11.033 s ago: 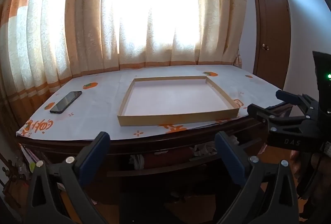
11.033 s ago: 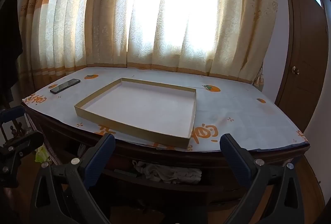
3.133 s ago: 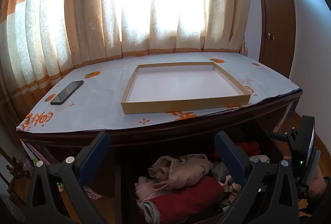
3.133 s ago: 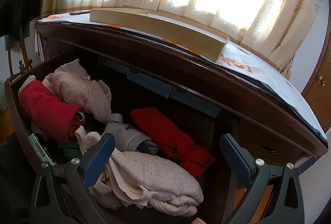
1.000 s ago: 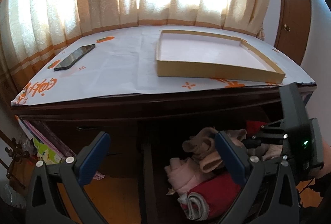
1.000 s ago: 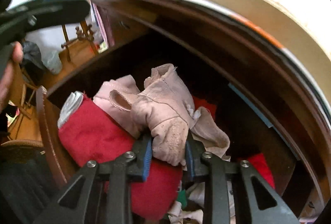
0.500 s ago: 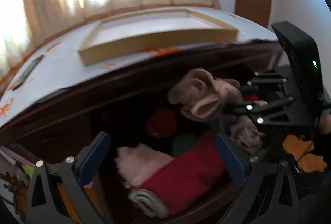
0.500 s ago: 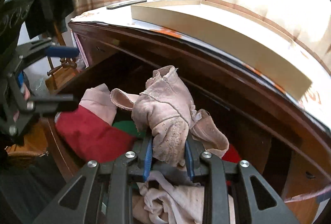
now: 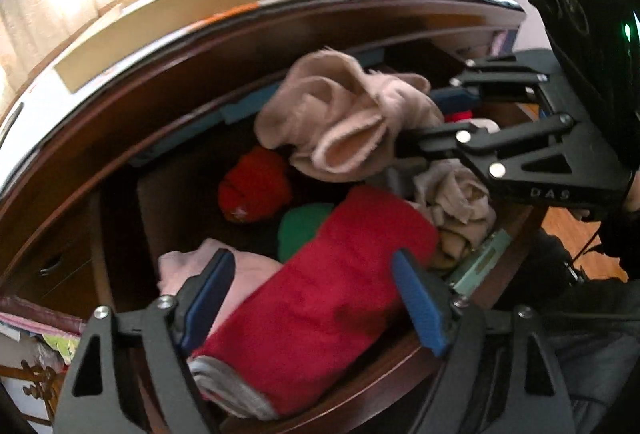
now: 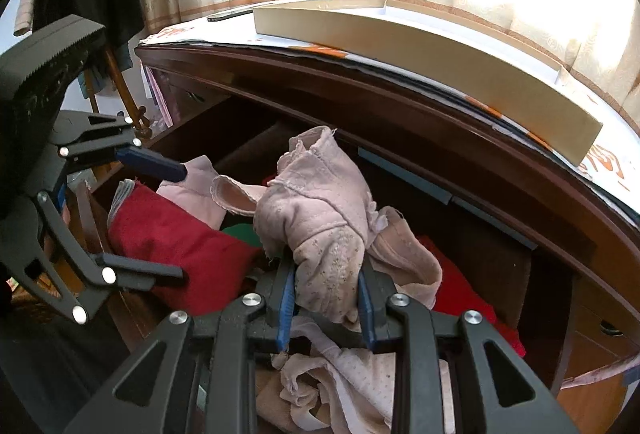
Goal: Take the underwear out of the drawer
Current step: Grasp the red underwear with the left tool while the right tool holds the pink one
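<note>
The open drawer is full of clothes. The left gripper has just been closing; its jaws stand apart over a red roll, not pressing it. The right gripper is clamped on beige underwear, which stands upright above the drawer.

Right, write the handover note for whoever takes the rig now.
Right gripper: shut on the pink underwear, held up above the open drawer, not yet clear of it.
Left gripper: open, its jaws have just been closing; they straddle the red roll but the pads do not press on it.
Drawer: also holds a green item, another red item and more pale clothes.
Tray sits on the desk top above.
Done: drawer open, one piece gripped.
Left: lift it out, probably set it on top; then the rest.
</note>
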Demonstrator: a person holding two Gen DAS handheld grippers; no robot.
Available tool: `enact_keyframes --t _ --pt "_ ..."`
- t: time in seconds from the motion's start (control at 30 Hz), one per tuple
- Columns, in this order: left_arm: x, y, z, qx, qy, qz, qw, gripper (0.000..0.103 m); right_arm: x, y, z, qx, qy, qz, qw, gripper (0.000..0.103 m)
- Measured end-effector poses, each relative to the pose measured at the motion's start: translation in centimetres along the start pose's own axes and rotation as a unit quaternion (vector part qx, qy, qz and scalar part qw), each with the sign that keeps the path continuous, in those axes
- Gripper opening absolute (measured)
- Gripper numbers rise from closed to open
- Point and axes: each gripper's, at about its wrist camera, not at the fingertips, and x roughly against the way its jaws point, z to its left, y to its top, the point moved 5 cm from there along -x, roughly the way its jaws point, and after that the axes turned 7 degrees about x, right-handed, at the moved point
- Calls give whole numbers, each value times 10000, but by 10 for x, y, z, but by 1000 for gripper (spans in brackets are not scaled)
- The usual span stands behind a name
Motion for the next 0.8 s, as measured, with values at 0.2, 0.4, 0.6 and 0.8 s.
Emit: enact_keyframes --t 0.2,0.4,0.6,0.8 --pt "-10 -3 -4 77 -232 221 9995 79 3 -1 -3 -57 1 -44 10000 29" --pt "-9 -7 -4 239 -522 302 9979 64 3 -1 -2 -27 -28 -41 10000 29" --pt "3 -10 -7 250 -678 201 9972 29 6 -1 -1 -69 -58 -114 9999 29" --pt "19 -10 -7 370 -558 -11 9978 16 8 -2 -2 -122 -62 -162 9998 29"
